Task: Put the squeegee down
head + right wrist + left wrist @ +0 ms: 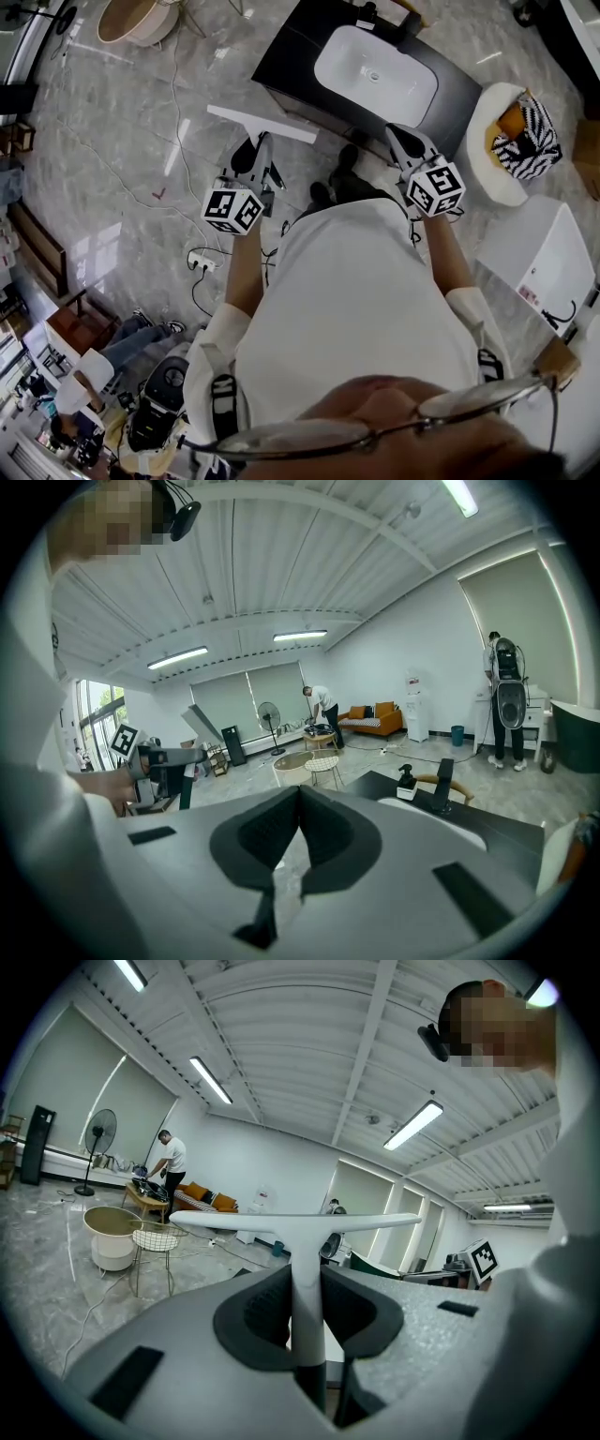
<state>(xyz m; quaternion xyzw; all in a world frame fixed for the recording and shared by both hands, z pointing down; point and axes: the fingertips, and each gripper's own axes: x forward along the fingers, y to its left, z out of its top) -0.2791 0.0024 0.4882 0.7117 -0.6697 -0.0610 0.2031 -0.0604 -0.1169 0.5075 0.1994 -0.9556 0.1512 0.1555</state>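
Note:
My left gripper (257,153) is shut on the handle of a white squeegee (262,124), whose long blade lies crosswise just short of the dark counter (298,58) with the white sink basin (375,73). In the left gripper view the handle (307,1309) stands upright between the two dark pads, with the blade (295,1222) spread above them. In the right gripper view the left gripper shows off to the left, the blade (202,723) tilted above it. My right gripper (401,142) hovers at the counter's near edge; in its own view the pads meet at the tips with nothing between them (300,803).
A black faucet (442,785) and a soap bottle (405,781) stand by the basin. A white basket holding striped cloth (514,141) and a white box (544,253) sit to the right. A power strip (202,262) and cables lie on the marble floor. People work farther off.

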